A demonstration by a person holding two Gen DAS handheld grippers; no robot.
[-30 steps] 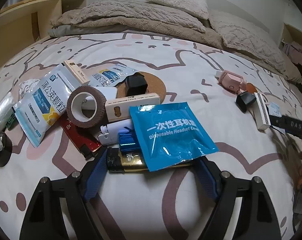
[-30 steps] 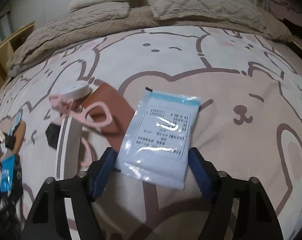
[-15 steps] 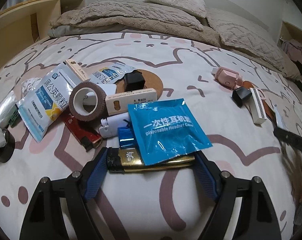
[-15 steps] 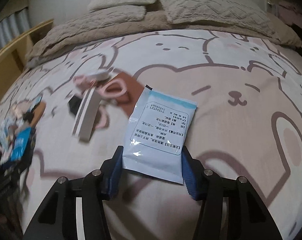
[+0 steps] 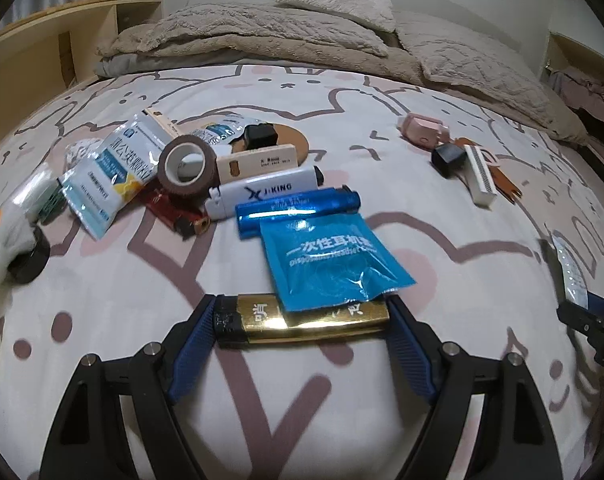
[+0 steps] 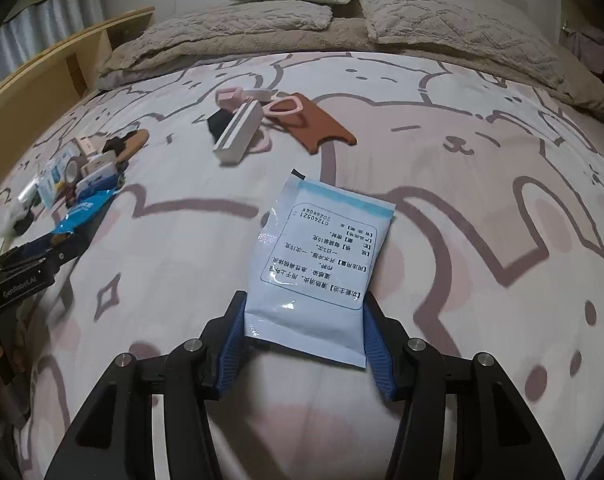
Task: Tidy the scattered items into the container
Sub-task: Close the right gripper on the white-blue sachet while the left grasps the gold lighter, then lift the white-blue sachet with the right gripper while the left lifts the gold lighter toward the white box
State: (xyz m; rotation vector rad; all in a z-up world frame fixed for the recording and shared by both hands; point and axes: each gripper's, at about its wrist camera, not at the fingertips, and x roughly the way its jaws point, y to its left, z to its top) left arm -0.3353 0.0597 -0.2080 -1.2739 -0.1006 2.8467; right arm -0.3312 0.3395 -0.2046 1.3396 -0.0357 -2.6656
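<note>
We are clamping the gold lighter (image 5: 302,322) lengthwise between the blue pads of the left gripper (image 5: 301,330), and the near edge of the blue pouch (image 5: 331,258) is lying on top of it. Just beyond the pouch the blue lighter (image 5: 298,210) is lying crosswise, with the white lighter (image 5: 266,192) touching its far side. Farther left the tape roll (image 5: 186,165) is standing among the sachets and boxes of the heap.

We are squeezing the near end of the pale sachet (image 6: 315,264) between the pads of the right gripper (image 6: 303,346), its printed face up and its far end resting on the bedspread (image 6: 481,208). Far and left of it the white box (image 6: 240,130) is leaning against the pink clip (image 6: 282,106) and the brown sleeve (image 6: 321,126). At the left edge the other gripper's frame is showing beside the heap. We are seeing no container in either view.
</note>
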